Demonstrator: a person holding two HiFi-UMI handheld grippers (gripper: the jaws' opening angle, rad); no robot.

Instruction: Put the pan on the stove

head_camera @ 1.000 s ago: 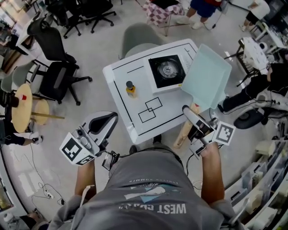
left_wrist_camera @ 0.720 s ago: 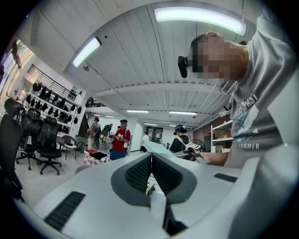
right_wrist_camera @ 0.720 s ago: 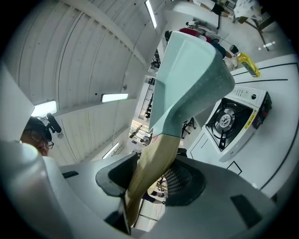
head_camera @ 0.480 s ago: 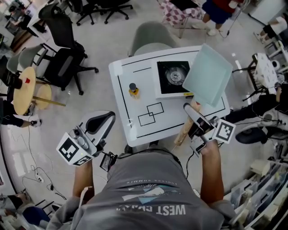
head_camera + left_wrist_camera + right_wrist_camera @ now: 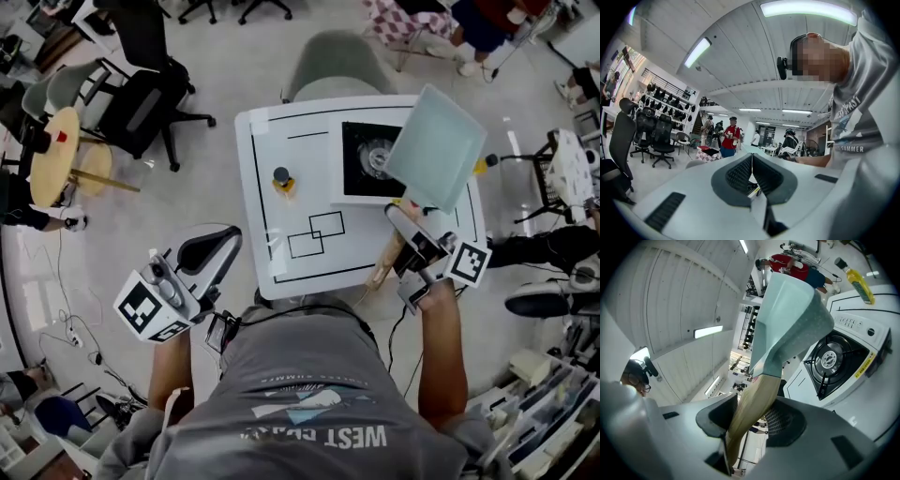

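A pale green square pan (image 5: 437, 147) with a wooden handle (image 5: 393, 251) is lifted off the table, tilted, with its left edge over the right side of the stove (image 5: 364, 159). My right gripper (image 5: 410, 240) is shut on the handle. In the right gripper view the handle (image 5: 751, 409) runs between the two pads up to the pan (image 5: 790, 319), and the stove's burner (image 5: 830, 358) lies to the right below it. My left gripper (image 5: 208, 260) hangs off the table's near left corner, shut and empty, and in its own view its jaws (image 5: 751, 161) point up at the ceiling.
The stove stands at the back right of a white table (image 5: 272, 216) marked with black lines. A small yellow bottle (image 5: 282, 180) with a dark cap stands left of the stove. A grey chair (image 5: 336, 66) sits behind the table, with office chairs (image 5: 141, 84) at the left.
The pan has drifted closer to the stove and now overlaps its right side. The left gripper has stayed low at the left, still shut.
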